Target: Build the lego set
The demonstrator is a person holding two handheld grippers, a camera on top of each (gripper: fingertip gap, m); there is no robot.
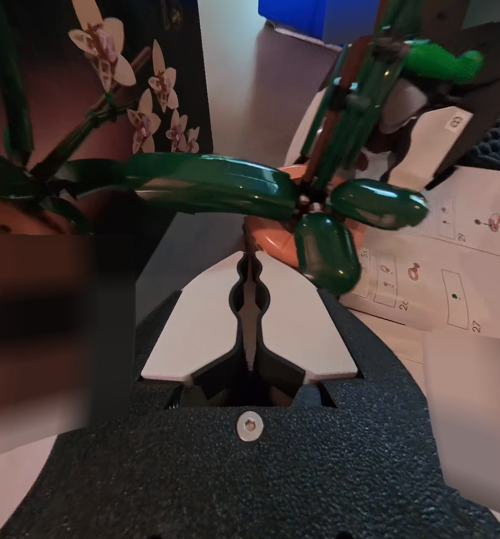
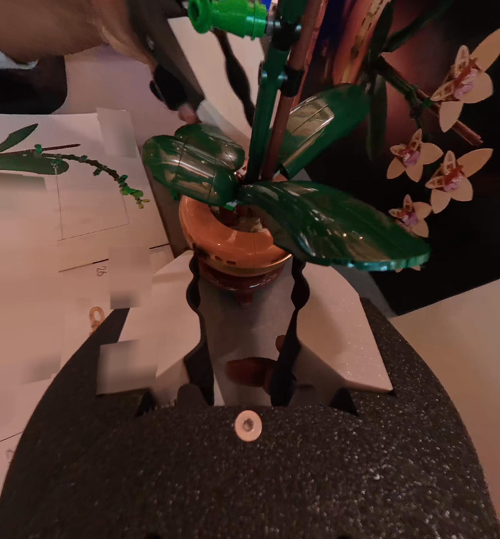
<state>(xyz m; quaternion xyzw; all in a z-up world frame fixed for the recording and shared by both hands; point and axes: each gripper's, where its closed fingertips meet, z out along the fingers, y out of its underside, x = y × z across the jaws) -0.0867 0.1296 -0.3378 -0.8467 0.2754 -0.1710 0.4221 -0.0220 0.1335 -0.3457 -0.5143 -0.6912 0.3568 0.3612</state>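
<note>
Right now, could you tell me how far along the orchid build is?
Done: pot, dark green leaves and stems are assembled. In hand: the right gripper brackets the pot's base, jaws open; the left gripper is shut and empty. Left: no blossoms are attached, unlike the box picture.

Right gripper (image 2: 244, 271) jaws apart, one finger on each side of the dark brown base (image 2: 240, 280) under the tan pot (image 2: 213, 233); contact unclear. Plant in the pot: four dark green leaves (image 2: 330, 224) fanning out, green stem (image 2: 265, 116) and brown stem (image 2: 283, 116) going up side by side. Bright green piece (image 2: 228, 17) sticks out sideways from the green stem at the top. Open instruction booklet (image 2: 68, 204) left of the pot, set box (image 2: 447, 145) with orchid picture right. Left gripper (image 2: 228, 73) behind the plant, blurred. Small brown piece (image 2: 248, 370) on the table between the right fingers.
</note>
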